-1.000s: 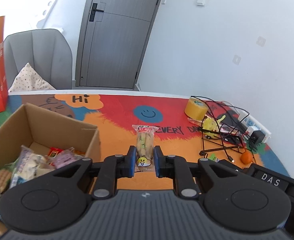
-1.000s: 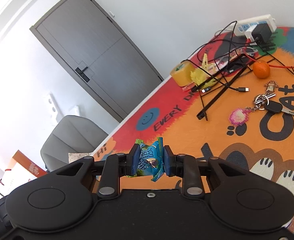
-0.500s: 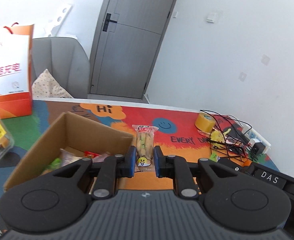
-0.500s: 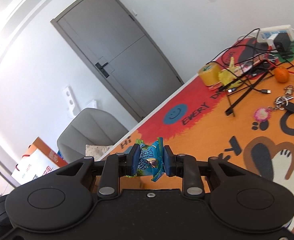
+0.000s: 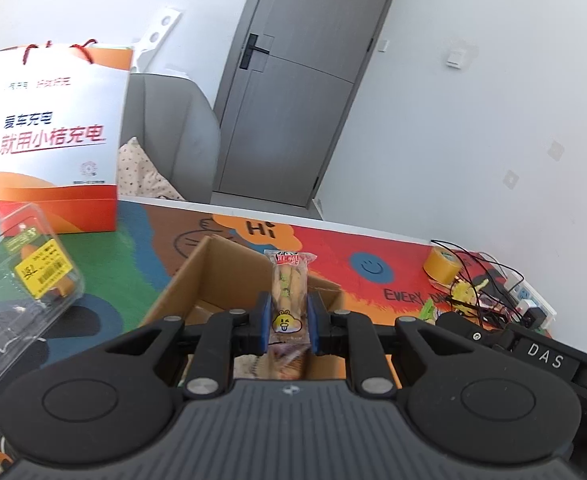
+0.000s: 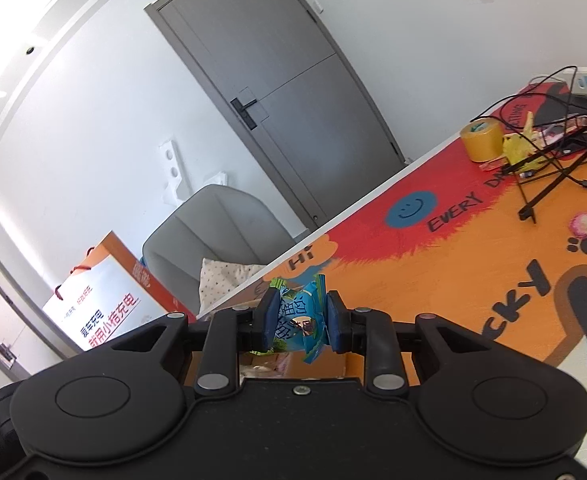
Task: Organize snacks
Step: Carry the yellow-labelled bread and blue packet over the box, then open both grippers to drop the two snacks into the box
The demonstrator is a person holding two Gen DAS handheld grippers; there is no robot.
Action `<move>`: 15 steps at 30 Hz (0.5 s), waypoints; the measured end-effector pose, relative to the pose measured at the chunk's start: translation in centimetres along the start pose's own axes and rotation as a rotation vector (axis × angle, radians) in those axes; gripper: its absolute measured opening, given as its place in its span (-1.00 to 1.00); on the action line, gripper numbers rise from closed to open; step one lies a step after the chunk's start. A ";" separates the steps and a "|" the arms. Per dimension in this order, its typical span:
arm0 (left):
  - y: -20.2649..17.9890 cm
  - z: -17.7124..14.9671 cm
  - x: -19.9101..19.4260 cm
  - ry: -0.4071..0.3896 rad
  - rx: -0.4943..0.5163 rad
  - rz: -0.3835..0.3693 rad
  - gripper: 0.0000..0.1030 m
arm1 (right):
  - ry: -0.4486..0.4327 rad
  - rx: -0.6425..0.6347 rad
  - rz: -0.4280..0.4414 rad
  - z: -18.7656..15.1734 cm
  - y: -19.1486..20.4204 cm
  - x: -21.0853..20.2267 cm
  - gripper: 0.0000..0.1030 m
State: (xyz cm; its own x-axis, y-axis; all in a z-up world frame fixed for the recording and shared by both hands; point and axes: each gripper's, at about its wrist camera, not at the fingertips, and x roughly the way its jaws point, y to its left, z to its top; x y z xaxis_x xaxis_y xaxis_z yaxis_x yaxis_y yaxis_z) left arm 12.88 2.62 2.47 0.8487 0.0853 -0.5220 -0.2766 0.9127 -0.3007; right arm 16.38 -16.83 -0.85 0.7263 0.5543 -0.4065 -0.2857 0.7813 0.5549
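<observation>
- The left gripper (image 5: 289, 322) is closed on a long clear snack pack (image 5: 289, 292); its two blue fingers (image 5: 263, 320) press the pack from both sides near its lower end, where a small yellow cartoon face is printed.
- The pack stands upright between the fingers, and its red-labelled top rises above the fingertips.
- Behind and below these fingers there is an open cardboard box (image 5: 213, 268) on the table (image 5: 333, 248). Inside the box, under the fingers, other snack wrappers (image 5: 261, 362) are seen, but they are blurred.
- To the left of the fingers lies a clear plastic container (image 5: 25, 280) with a yellow label, and beyond it stands a white and orange paper bag (image 5: 57, 136).
- To the right of the fingers, well apart, there are a roll of yellow tape (image 5: 441, 266) and a bundle of black cables (image 5: 489, 284).
- The right gripper (image 6: 299, 320) is also closed, on a small blue snack bag (image 6: 299, 318). Its blue fingers (image 6: 267, 320) squeeze the bag in the middle, so the bag is crumpled; a corner hangs below the fingers.
- Under the right fingers a piece of the cardboard box and some wrappers in it are visible.
- Far to the right of these fingers, on the orange part of the table, lie the tape roll, the cables and a pink keychain (image 6: 583, 224).
- Behind the table stand a grey chair (image 6: 213, 232) with a dotted cushion (image 6: 225, 276) and a grey door (image 6: 285, 92).
</observation>
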 end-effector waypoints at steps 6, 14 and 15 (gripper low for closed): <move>2.0 -0.1 -0.6 0.000 -0.034 -0.002 -0.66 | 0.026 -0.052 0.017 -0.7 2.4 0.6 -0.49; 4.3 -0.6 -1.2 0.010 -0.067 -0.005 -0.66 | 0.083 -0.110 0.024 -2.2 4.6 1.3 -0.41; 4.5 -0.7 -1.2 0.013 -0.071 -0.008 -0.66 | 0.087 -0.116 0.019 -2.3 4.7 1.5 -0.32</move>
State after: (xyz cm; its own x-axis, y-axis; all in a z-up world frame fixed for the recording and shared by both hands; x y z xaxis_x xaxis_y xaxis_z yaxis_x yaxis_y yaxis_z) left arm 10.29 6.32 1.15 0.8450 0.0725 -0.5298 -0.3015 0.8828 -0.3601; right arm 14.65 -11.62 -0.51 0.6644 0.5883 -0.4609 -0.3731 0.7955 0.4775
